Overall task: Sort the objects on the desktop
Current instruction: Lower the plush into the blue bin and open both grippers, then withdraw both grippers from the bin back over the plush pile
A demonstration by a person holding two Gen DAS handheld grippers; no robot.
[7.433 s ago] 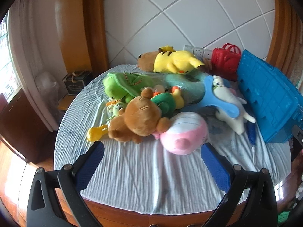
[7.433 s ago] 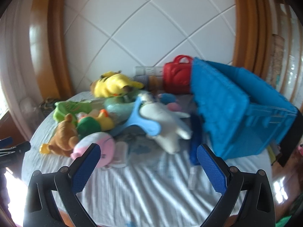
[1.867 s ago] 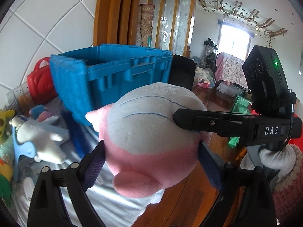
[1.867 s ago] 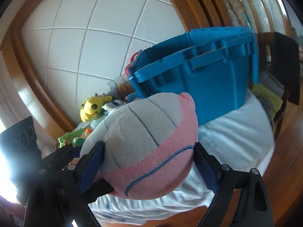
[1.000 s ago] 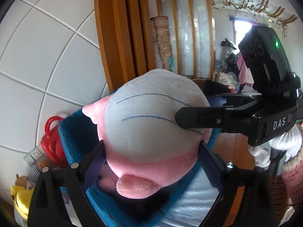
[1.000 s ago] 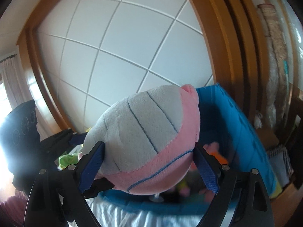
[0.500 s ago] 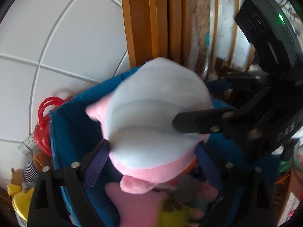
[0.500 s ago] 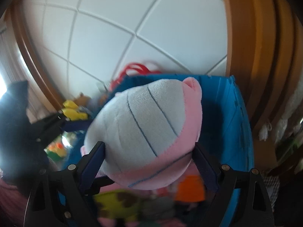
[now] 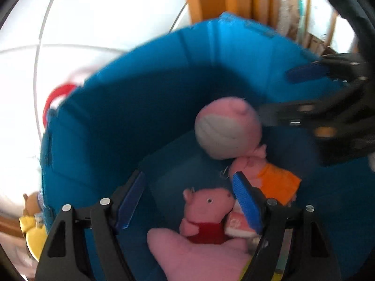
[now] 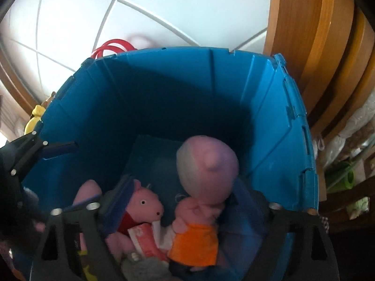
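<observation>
Both tongs point down into the blue bin point(image 10: 269, 107). The left tongs point(image 9: 187, 201) gape, gripping nothing. The right tongs point(image 10: 178, 201), just widening, hold nothing. Beyond them, the pink-and-grey plush point(image 10: 206, 164) rests on the pig toys point(image 10: 143, 206) inside.

Blue crate point(image 10: 269, 107): hard plastic, smooth, slight sheen, moulded ribs. Round pink/grey plush point(image 10: 206, 164): soft fleecy cloth, matt. Pig plush w/ red top point(image 9: 206, 208) & pig plush w/ orange top point(image 10: 194, 241): same fuzzy fabric. Left gripper point(image 9: 189, 201): matt black plastic frame, shiny metal screws, fingers point(image 9: 246, 203) w/ ribbed blue pads. Wall tiles point(image 10: 187, 4): glossy. Door frame point(image 10: 304, 30): varnished wood, semi-gloss.
</observation>
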